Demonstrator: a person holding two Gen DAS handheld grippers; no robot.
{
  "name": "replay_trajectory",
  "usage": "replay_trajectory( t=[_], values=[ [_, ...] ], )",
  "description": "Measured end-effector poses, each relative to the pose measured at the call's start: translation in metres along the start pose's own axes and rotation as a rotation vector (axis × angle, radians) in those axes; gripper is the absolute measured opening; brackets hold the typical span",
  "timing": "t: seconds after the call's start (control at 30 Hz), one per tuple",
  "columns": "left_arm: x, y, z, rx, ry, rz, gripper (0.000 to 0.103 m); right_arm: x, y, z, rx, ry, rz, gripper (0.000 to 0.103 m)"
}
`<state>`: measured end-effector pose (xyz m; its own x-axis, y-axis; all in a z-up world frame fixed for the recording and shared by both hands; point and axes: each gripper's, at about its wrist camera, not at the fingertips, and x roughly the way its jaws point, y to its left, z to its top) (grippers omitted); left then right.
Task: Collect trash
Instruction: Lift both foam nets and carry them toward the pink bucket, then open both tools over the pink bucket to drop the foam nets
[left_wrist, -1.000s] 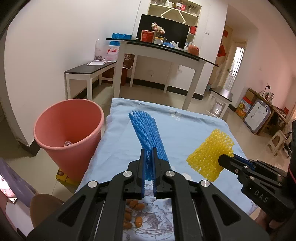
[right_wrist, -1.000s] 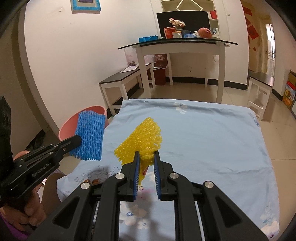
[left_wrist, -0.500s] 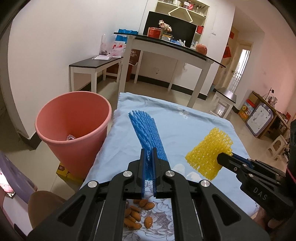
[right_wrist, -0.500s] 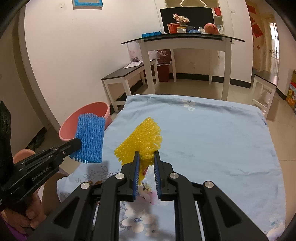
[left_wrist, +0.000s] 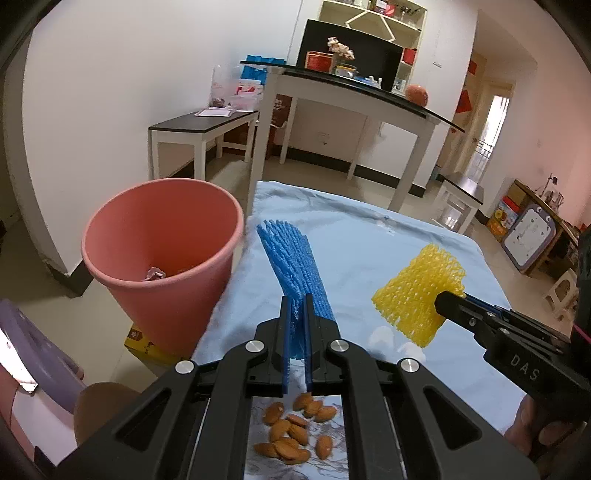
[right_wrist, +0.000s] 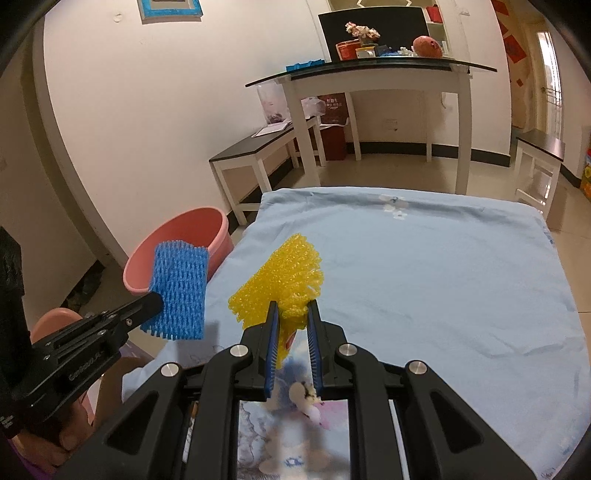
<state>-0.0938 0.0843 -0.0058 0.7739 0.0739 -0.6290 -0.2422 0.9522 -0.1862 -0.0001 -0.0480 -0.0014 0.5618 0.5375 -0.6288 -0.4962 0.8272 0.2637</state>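
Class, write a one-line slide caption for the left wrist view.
Left tool clamps blue foam net beside pink bin; right tool holds yellow net.

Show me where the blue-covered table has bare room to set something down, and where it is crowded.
Free: the blue cloth beyond and right of the yellow foam net, to its far edge. Crowded: the near edge, with almonds under the left gripper; the pink bin borders its left.

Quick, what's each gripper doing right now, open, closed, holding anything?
Left gripper: shut on the blue foam net.
Right gripper: shut on the yellow foam net.
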Motion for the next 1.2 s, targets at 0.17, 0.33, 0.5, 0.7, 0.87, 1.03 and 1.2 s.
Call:
replay_trajectory(
  t=[0.17,0.33,0.5,0.7,0.87,1.03,1.2],
  values=[
    [0.003,0.010,0.006,-0.017,-0.008,0.023,0.005,0.009,0.005,0.006,-0.010,0.000,0.007,0.014],
    [0.003,0.017,0.012,-0.020,-0.021,0.043,0.005,0.016,0.013,0.013,-0.027,-0.004,0.014,0.014],
    [0.004,0.022,0.018,-0.023,-0.031,0.053,0.005,0.021,0.018,0.016,-0.039,-0.008,0.021,0.014],
    [0.006,0.026,0.023,-0.025,-0.040,0.066,0.005,0.024,0.024,0.020,-0.052,-0.015,0.028,0.014],
    [0.006,0.035,0.029,-0.038,-0.053,0.080,0.005,0.028,0.033,0.031,-0.073,-0.032,0.037,0.015],
    [0.001,0.056,0.040,-0.061,-0.081,0.111,0.005,0.033,0.050,0.046,-0.102,-0.050,0.066,0.015],
    [-0.007,0.087,0.052,-0.110,-0.114,0.154,0.005,0.044,0.076,0.063,-0.159,-0.066,0.093,0.016]
  ],
)
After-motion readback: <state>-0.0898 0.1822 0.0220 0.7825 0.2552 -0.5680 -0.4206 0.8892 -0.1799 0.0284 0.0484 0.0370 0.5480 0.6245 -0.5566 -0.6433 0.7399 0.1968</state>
